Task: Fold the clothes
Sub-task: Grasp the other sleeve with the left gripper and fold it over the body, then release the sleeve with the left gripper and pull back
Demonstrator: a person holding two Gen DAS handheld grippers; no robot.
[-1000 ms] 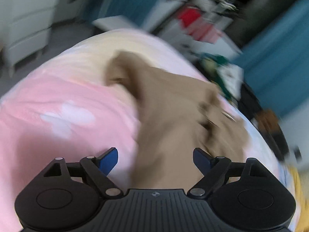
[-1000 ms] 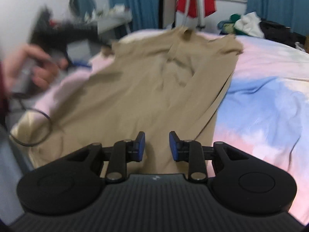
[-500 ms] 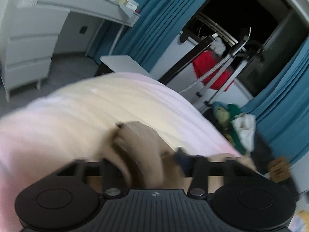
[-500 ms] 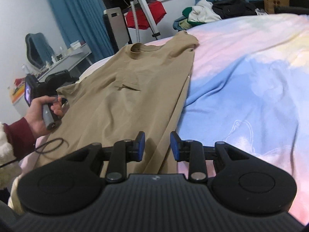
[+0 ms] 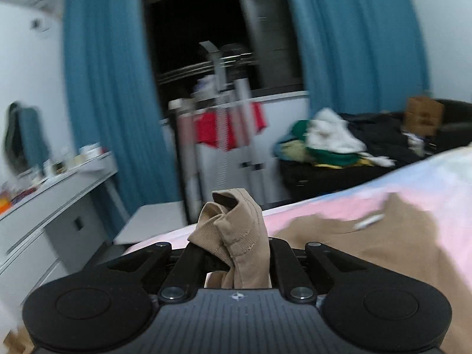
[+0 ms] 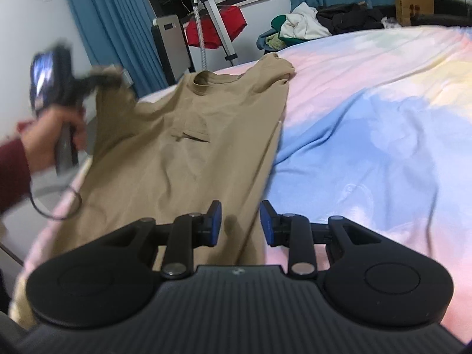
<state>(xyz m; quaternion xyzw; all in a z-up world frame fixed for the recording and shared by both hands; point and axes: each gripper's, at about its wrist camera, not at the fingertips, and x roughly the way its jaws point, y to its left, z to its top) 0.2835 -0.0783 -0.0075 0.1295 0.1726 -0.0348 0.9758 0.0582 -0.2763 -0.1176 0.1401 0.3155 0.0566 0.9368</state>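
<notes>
A tan T-shirt [image 6: 188, 153] lies spread on the pastel bedspread [image 6: 383, 118], collar toward the far edge. My left gripper [image 5: 236, 253] is shut on the shirt's left sleeve [image 5: 236, 230] and holds it lifted above the bed; the sleeve cuff bunches up between its fingers. In the right wrist view the left gripper [image 6: 85, 85] appears at the far left in a hand, blurred. My right gripper [image 6: 240, 221] is partly open, hovering just over the shirt's lower right edge, holding nothing.
A pile of clothes [image 6: 306, 26] lies beyond the bed. A stand with a red garment [image 6: 215, 26] is at the bed's far edge. Blue curtains [image 5: 106, 103], a white desk [image 5: 53, 188] and a paper bag [image 6: 413, 3] surround the bed.
My left gripper closed on the shirt's left sleeve and lifted it off the bed. My right gripper stayed over the lower right edge, partly open.
</notes>
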